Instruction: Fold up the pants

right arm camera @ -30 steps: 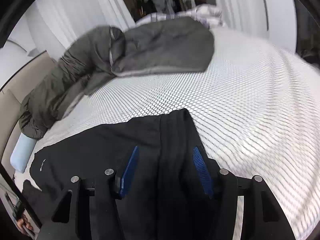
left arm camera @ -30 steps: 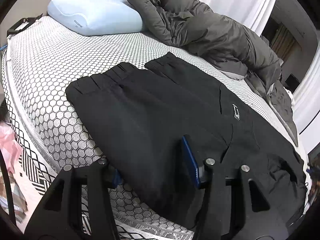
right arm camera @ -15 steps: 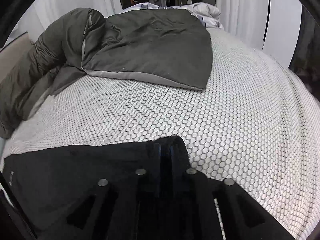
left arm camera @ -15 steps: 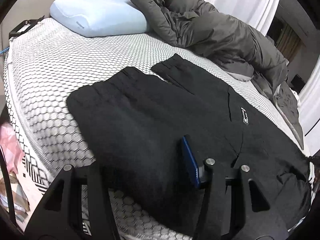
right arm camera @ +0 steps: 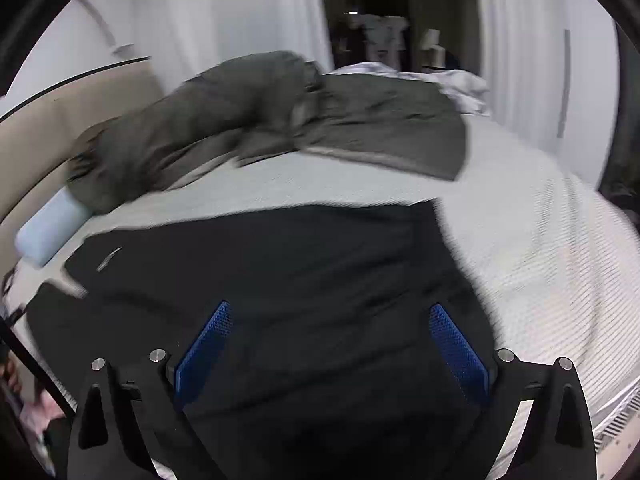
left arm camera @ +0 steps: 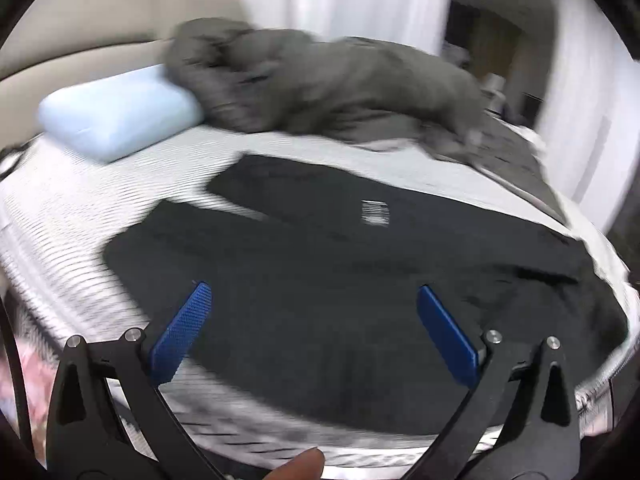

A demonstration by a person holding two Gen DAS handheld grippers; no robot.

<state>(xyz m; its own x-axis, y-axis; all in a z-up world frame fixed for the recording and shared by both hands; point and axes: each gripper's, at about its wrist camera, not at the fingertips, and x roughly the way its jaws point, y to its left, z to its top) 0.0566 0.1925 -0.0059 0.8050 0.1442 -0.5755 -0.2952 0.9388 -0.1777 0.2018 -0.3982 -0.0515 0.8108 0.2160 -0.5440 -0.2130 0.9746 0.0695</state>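
Note:
Black pants [left arm camera: 340, 272] lie flat, folded lengthwise, across the patterned bed [left arm camera: 72, 208], a small white label [left arm camera: 375, 212] on top. In the right wrist view the same pants [right arm camera: 280, 280] fill the near half, their end at the right. My left gripper [left arm camera: 314, 300] hangs above the pants' near edge, its jaws opening wide, blue pads [left arm camera: 182, 332] apart with nothing gripped. My right gripper [right arm camera: 330, 320] hovers over the pants too, jaws opening wide, only flat cloth below them. Both views are blurred by motion.
A dark grey duvet [left arm camera: 320, 88] is heaped along the far side of the bed, beside a light blue pillow [left arm camera: 120, 116]. White curtains [right arm camera: 224, 12] and a dark doorway stand behind. A fingertip [left arm camera: 298, 466] shows at the bottom edge. The bed edge runs just below the grippers.
Both grippers have let go of the pants and spread wide. Both have pulled back and risen, so more of the bed and room shows. The pants lie where they were laid.

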